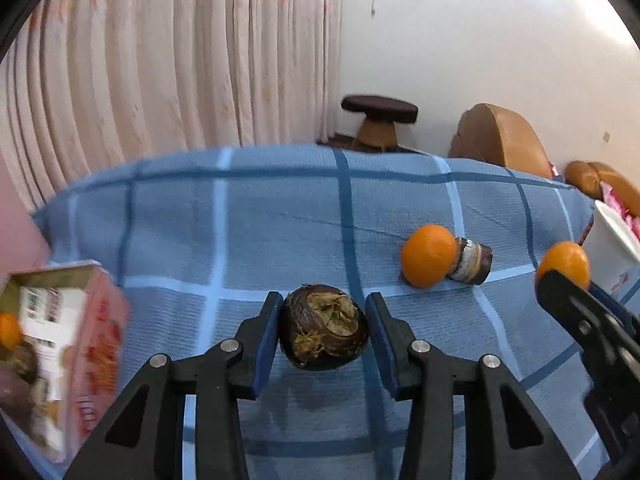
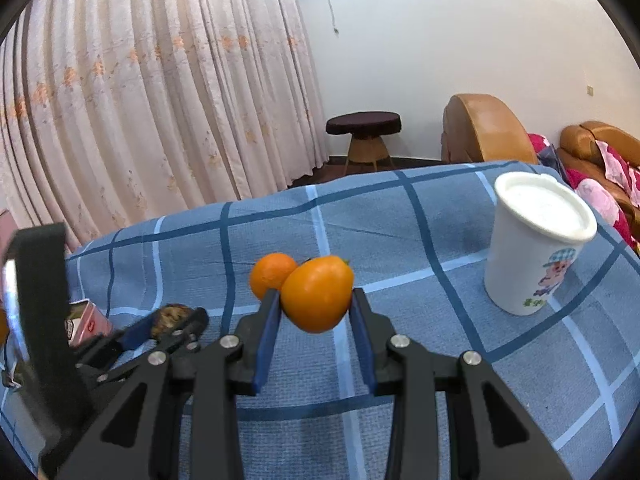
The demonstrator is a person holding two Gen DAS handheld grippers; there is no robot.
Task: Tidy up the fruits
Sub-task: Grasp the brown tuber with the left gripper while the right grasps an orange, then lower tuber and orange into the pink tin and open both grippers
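Note:
My left gripper (image 1: 325,334) is shut on a dark brown water chestnut (image 1: 324,328) and holds it over the blue checked cloth (image 1: 240,240). My right gripper (image 2: 316,312) is shut on an orange fruit (image 2: 317,298), held above the cloth; it also shows at the right of the left wrist view (image 1: 564,264). A second orange (image 1: 428,255) lies on the cloth touching another brown chestnut (image 1: 474,259); it shows behind the held fruit in the right wrist view (image 2: 269,273). A pink open box (image 1: 64,344) at the left holds an orange and brown fruit.
A white lidded cup (image 2: 536,240) with a cartoon print stands on the cloth at the right. Beyond the table's far edge are a curtain (image 2: 160,100), a dark stool (image 2: 363,136) and brown sofas (image 2: 484,128).

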